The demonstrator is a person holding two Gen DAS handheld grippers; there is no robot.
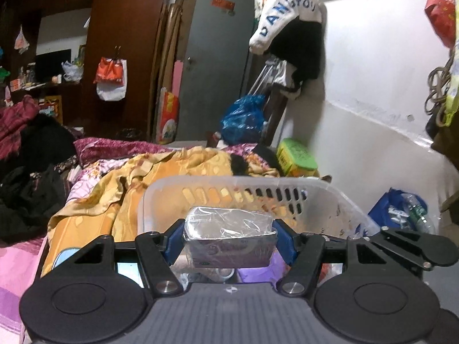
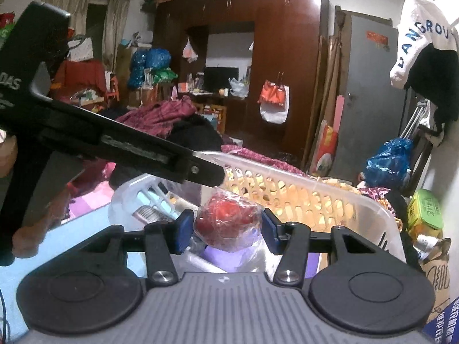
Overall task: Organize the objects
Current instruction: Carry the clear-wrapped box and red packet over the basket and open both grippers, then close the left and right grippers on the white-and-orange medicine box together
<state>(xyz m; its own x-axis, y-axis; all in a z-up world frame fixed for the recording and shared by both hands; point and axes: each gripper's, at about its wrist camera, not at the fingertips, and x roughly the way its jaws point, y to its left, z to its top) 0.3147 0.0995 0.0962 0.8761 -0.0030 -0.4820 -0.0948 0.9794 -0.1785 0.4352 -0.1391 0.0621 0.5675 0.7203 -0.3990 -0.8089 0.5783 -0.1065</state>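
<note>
A plastic-wrapped box [image 1: 231, 240] is clamped by the left gripper [image 1: 229, 239]; a wrapped red apple [image 2: 228, 220] is clamped by the right gripper [image 2: 226, 229], above the basket [image 2: 358, 200].

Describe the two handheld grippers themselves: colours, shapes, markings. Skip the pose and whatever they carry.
Left gripper and right gripper look alike: blue pads on black linkage arms with silver pivot screws, two round black discs, and a ribbed grey body between them. In the right wrist view the left gripper's black body crosses the frame, bearing partly cut-off pale lettering.
</note>
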